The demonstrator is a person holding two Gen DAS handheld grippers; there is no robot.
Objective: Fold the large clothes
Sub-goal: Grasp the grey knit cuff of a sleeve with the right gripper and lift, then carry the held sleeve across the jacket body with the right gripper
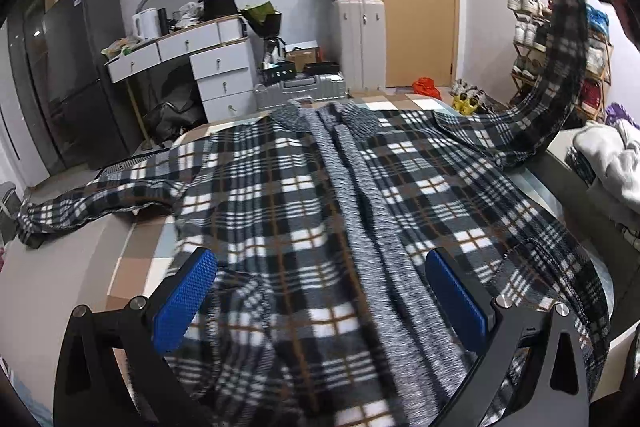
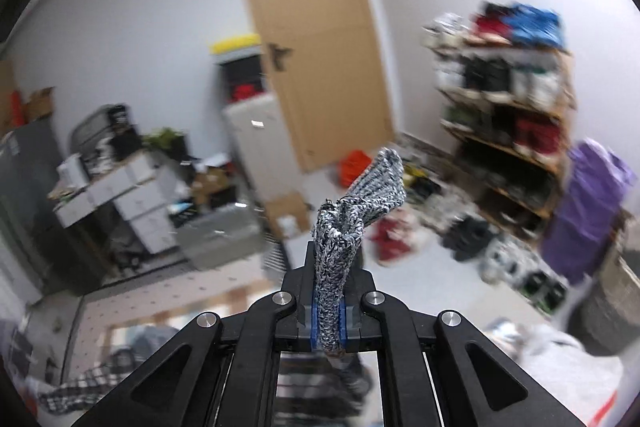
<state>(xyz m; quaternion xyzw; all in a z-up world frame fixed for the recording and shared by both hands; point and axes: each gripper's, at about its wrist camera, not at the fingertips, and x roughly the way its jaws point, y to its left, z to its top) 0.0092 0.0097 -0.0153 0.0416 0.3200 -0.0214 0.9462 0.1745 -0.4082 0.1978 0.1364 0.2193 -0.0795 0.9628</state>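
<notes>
Item: plaid fleece jacket (image 1: pixel 304 187), large, laid front-up and spread across the bed (image 1: pixel 132 259), one sleeve (image 1: pixel 92 203) trailing over the bed's left edge.

Right tongs (image 2: pixel 329 311): clamped together on the grey knit cuff (image 2: pixel 352 215) of the other sleeve (image 1: pixel 560 67), which was raised high off the bed at the right.

Left tongs (image 1: pixel 320 299): blue pads (image 1: pixel 184 303) wide apart above the hem, holding nothing.

Hazards, as judged: the grip took only a thin bunch of cuff, so a quick swing could pull it free; dragging the raised sleeve could shift the unpinned body and skew the fold; the trailing sleeve might slide off.
</notes>
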